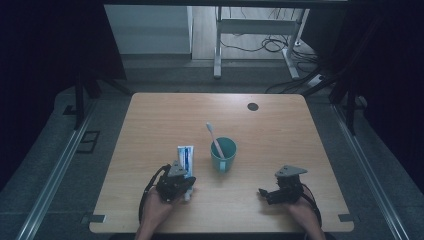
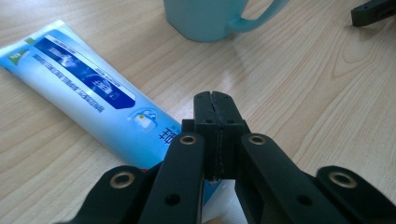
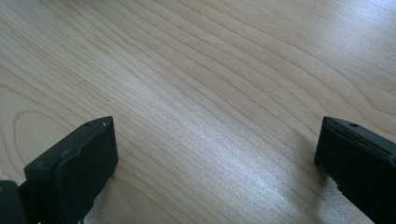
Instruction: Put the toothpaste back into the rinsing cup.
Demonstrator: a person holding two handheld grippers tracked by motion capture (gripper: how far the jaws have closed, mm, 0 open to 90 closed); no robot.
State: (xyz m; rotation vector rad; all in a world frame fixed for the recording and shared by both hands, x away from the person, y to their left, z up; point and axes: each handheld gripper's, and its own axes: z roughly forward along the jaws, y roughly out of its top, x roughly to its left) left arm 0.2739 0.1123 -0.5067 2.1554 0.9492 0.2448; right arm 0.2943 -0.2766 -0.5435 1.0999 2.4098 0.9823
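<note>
- The bench (image 1: pixel 280 140) fills the middle of the high view as a pale wooden top; its near edge is cut off at the bottom where my forearms come in, and the room beyond it is too dark to read.
- The teal mug (image 1: pixel 223 154) stands at the centre of the high view with a pink toothbrush (image 1: pixel 214 137) leaning out of it toward the upper left. In my left gripper view the mug (image 2: pixel 205 18) is cut off by the top edge, so I see just its base and part of the handle.
- The toothpaste tube (image 1: pixel 185 159) lies flat on the bench just left of the mug, its long axis running almost straight up and down the high view. Its lower end is hidden under my left gripper. In the left gripper view the tube (image 2: pixel 88 93) runs from upper left to lower centre, and its near end disappears behind my jaws; its print is too small to read.
- My left gripper (image 2: pixel 215 100) has its jaws pressed together, nothing between them, over the tube's near end.
- My right gripper (image 3: pixel 215 154) sits at the lower right of the high view (image 1: pixel 262 192), jaws spread wide over bare wood.
</note>
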